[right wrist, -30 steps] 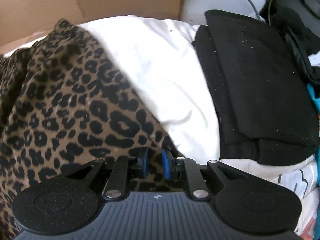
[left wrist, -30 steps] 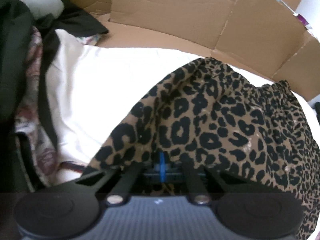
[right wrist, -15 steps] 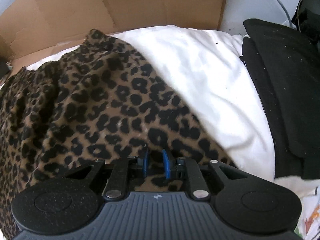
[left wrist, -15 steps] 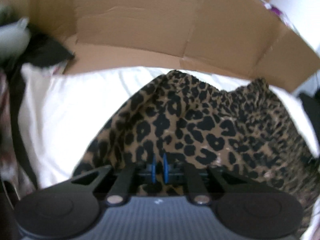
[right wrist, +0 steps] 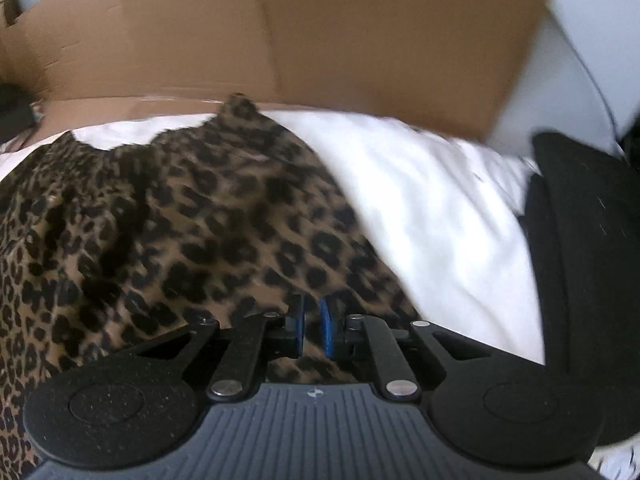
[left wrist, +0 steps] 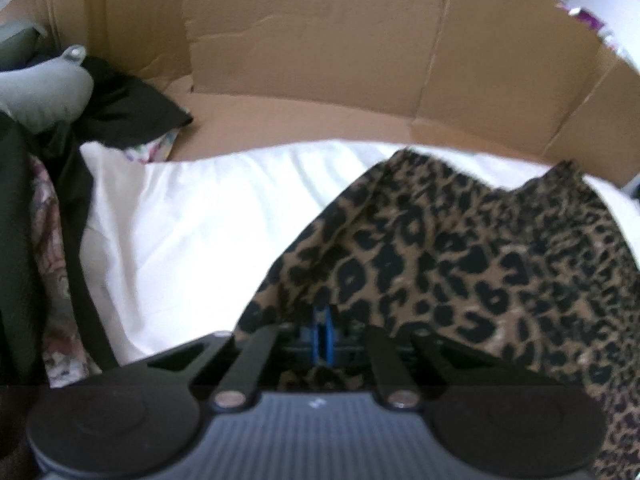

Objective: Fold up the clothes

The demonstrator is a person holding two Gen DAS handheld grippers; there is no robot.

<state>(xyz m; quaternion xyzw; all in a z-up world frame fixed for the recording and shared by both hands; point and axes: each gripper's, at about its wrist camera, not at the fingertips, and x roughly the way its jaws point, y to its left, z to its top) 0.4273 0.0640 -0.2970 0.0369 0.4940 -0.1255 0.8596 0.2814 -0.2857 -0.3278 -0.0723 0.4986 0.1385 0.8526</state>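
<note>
A leopard-print garment lies on a white sheet and also fills the left of the right wrist view. My left gripper is shut on the garment's near left edge, with cloth pinched between the blue pads. My right gripper is shut on the garment's near right edge, a narrow gap with cloth between its blue pads. Both hold the near hem lifted, and the garment rises toward the far cardboard wall.
A cardboard wall stands behind the sheet. A heap of dark and patterned clothes lies at the left. A folded black garment lies on the right of the sheet.
Both grippers have carried the near hem forward toward the cardboard wall. The wall now looks closer and larger, and the far edge of the garment sits nearer to it.
</note>
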